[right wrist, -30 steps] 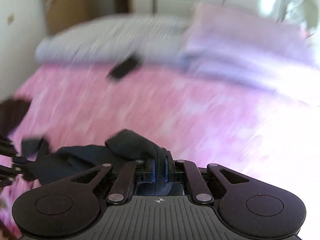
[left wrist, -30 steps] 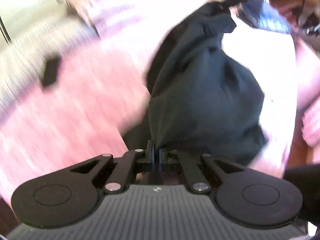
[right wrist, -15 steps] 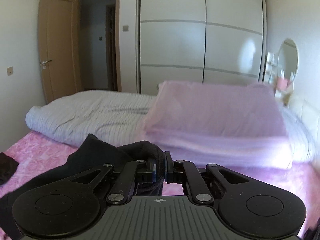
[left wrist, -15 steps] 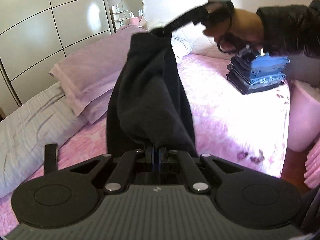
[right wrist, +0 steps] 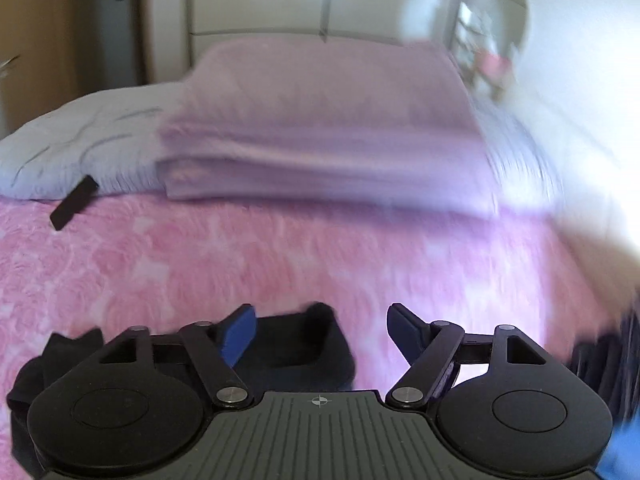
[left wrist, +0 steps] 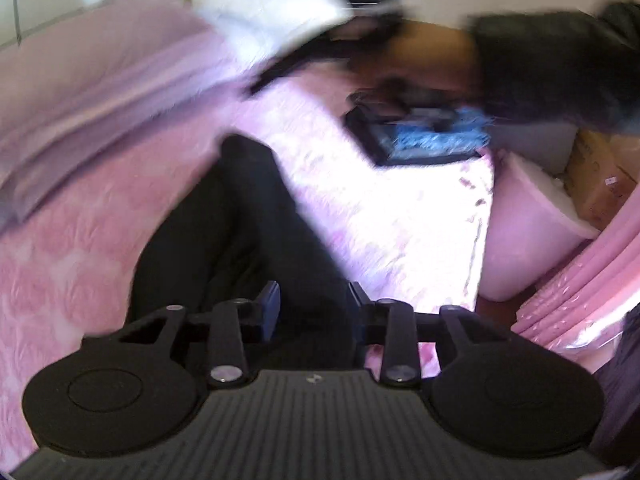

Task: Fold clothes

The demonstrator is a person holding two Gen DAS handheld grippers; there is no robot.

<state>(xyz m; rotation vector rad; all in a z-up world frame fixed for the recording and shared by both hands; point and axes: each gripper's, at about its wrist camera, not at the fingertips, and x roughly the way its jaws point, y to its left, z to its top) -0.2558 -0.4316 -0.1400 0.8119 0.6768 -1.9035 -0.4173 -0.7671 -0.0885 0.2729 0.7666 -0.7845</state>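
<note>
The left gripper (left wrist: 312, 304) is seen with its jaws spread, nothing pinched between them. A black garment (left wrist: 236, 232) lies on the pink bedspread (left wrist: 80, 264) directly ahead of it, its near end reaching in between the spread fingers; whether the pads touch the cloth cannot be told. The right gripper (right wrist: 320, 328) is likewise held with its jaws wide apart and empty, low over the bedspread (right wrist: 280, 256). Part of the black garment (right wrist: 296, 344) is seen bunched just beyond its left finger, with more of it showing at the lower left of that view.

In the left wrist view, a stack of folded clothes (left wrist: 424, 136), dark and blue, is set near the far edge of the bed, and a hand (left wrist: 428, 56) in a dark sleeve (left wrist: 560, 64) is blurred above it. A folded lilac blanket (right wrist: 320, 120) and a grey pillow (right wrist: 80, 140) are placed at the head of the bed, with a small black strip (right wrist: 74, 202) leaning against the pillow.
</note>
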